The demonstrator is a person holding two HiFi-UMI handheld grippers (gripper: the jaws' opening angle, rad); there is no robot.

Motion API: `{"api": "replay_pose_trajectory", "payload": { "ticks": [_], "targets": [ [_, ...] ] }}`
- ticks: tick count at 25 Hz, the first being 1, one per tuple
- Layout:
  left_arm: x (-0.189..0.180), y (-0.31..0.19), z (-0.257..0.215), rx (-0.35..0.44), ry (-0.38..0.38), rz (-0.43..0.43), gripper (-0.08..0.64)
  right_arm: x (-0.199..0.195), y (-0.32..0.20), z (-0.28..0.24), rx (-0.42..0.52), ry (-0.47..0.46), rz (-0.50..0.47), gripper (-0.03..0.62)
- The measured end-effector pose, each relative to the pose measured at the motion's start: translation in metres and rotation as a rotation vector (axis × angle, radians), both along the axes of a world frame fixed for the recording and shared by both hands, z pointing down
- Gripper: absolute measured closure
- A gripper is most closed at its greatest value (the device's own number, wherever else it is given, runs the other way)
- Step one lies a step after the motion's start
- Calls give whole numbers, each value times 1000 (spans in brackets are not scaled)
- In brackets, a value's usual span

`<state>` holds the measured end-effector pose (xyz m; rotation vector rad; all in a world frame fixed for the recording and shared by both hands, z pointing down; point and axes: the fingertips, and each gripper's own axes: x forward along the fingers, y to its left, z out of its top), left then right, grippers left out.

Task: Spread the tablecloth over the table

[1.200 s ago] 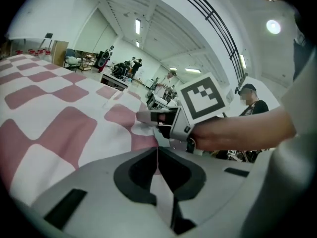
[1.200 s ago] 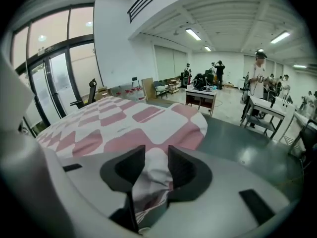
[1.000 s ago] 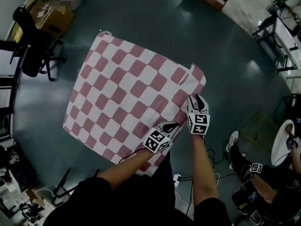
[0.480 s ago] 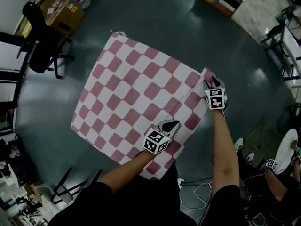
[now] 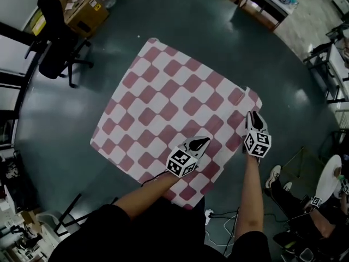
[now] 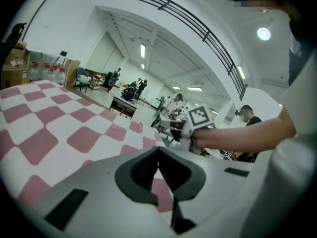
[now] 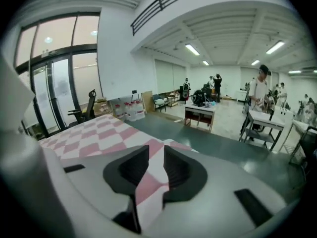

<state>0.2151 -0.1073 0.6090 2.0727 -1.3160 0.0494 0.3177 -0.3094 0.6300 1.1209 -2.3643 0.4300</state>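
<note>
A red-and-white checked tablecloth (image 5: 169, 97) lies spread over the table, with a small fold at its right corner. My right gripper (image 5: 254, 116) is at the cloth's right edge, just below that corner. In the right gripper view its jaws (image 7: 156, 150) have just been closing, and a strip of the tablecloth (image 7: 94, 133) runs between them and fills the gap. My left gripper (image 5: 203, 142) hovers over the near part of the cloth. The left gripper view shows its tips (image 6: 158, 150) meeting, with the tablecloth (image 6: 59, 128) below and nothing seen pinched.
A black office chair (image 5: 54, 48) and cardboard boxes (image 5: 84, 12) stand at the far left. A desk (image 5: 267, 1) is at the far right. A seated person (image 5: 322, 206) is at the lower right, and cables (image 5: 210, 214) lie on the floor by my feet.
My right gripper reached out to the cloth's right corner, then drew back along the right edge. The left gripper now sits a little further in over the cloth.
</note>
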Motion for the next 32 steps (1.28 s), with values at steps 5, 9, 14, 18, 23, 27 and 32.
{"api": "replay_pose_trajectory", "payload": {
  "ticks": [5,9,14,18,23,27,32],
  "targets": [
    [-25,18,-43,113,-40,43,549,-6,137,-65,35,-113,86,565],
    [-32,59,-74,157,-78,101,549,-16,232,-106,-6,-228,204,577],
    [-19,124,-135,255,-171,150,549,-27,329,-164,74,-188,264,577],
    [-12,183,-182,337,-264,137,549,-33,393,-202,134,-190,235,575],
    [6,250,-210,373,-281,66,549,-36,459,-234,212,-240,158,575],
    [14,295,-233,407,-288,13,549,-34,499,-255,269,-237,143,577],
    [4,336,-256,446,-301,4,549,-49,534,-265,282,-208,115,577]
  ]
}}
